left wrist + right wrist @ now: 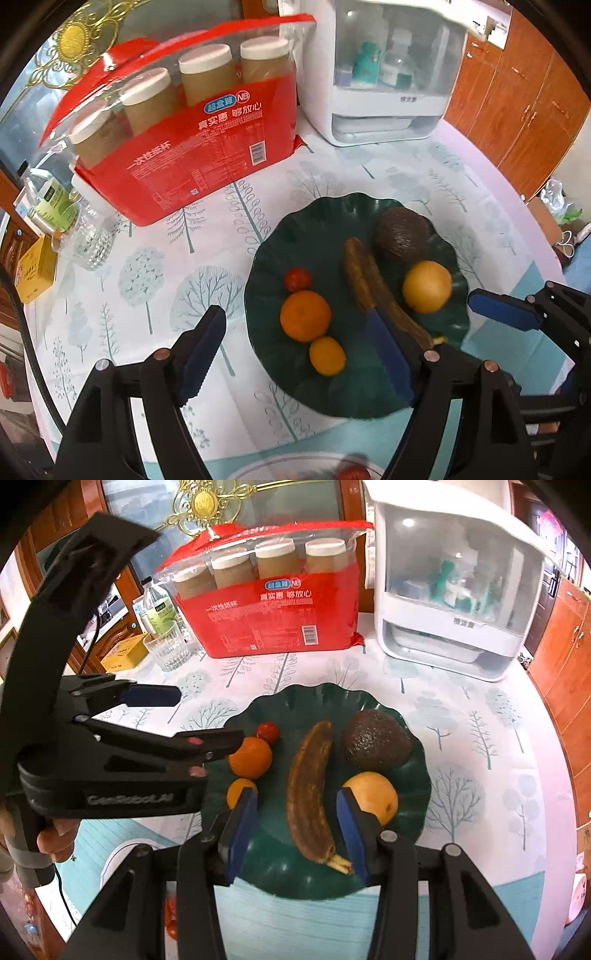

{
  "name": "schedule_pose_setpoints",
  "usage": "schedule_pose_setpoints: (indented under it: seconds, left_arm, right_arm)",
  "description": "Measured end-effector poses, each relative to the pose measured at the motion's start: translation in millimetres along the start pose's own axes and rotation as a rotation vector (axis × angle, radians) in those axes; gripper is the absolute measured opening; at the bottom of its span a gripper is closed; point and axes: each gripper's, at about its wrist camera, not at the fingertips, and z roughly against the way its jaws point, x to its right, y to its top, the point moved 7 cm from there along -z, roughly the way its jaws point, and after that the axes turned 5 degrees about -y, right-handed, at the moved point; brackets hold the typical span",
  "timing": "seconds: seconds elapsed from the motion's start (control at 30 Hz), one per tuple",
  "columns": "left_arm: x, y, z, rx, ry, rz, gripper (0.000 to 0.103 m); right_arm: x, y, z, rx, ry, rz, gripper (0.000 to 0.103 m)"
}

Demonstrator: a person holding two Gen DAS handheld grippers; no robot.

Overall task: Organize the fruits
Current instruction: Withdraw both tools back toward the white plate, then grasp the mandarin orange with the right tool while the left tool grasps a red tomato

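A dark green scalloped plate (295,243) (417,797) holds a brown overripe banana (356,273) (310,786), a dark avocado (402,234) (376,744), a yellow-orange fruit (426,286) (376,797), an orange (304,315) (251,757), a small orange fruit (327,356) (236,790) and a cherry tomato (297,278) (267,731). My left gripper (299,347) is open and empty above the plate's left half. My right gripper (297,830) is open, its fingers either side of the banana's stem end, not touching it.
A red pack of paper cups (192,147) (273,602) and a white appliance (384,70) (454,579) stand at the back. A glass (88,240) (170,650), bottle (157,609) and yellow box (35,269) sit back left. A white bowl rim (295,467) lies near me.
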Motion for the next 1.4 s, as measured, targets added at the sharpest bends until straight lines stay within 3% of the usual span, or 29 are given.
schedule_pose_setpoints:
  seconds: [0.63, 0.87, 1.17, 1.4]
  left_arm:
    - [0.5, -37.0, 131.8, 0.139, -0.037, 0.006, 0.081]
    - [-8.2, -61.0, 171.8, 0.177, -0.049, 0.020, 0.082]
    - [-13.6, -105.9, 191.3, 0.201, -0.015, -0.020, 0.083]
    - [-14.1, -148.3, 175.2, 0.188, 0.017, -0.043, 0.083]
  right_arm:
    - [-24.7, -9.1, 101.3, 0.073, -0.056, -0.064, 0.046]
    - [-44.9, -15.8, 133.5, 0.103, -0.028, -0.088, 0.046]
    - [-70.6, -33.1, 142.4, 0.094, 0.004, -0.099, 0.046]
    - [-91.7, -50.7, 131.1, 0.082, 0.019, -0.046, 0.046]
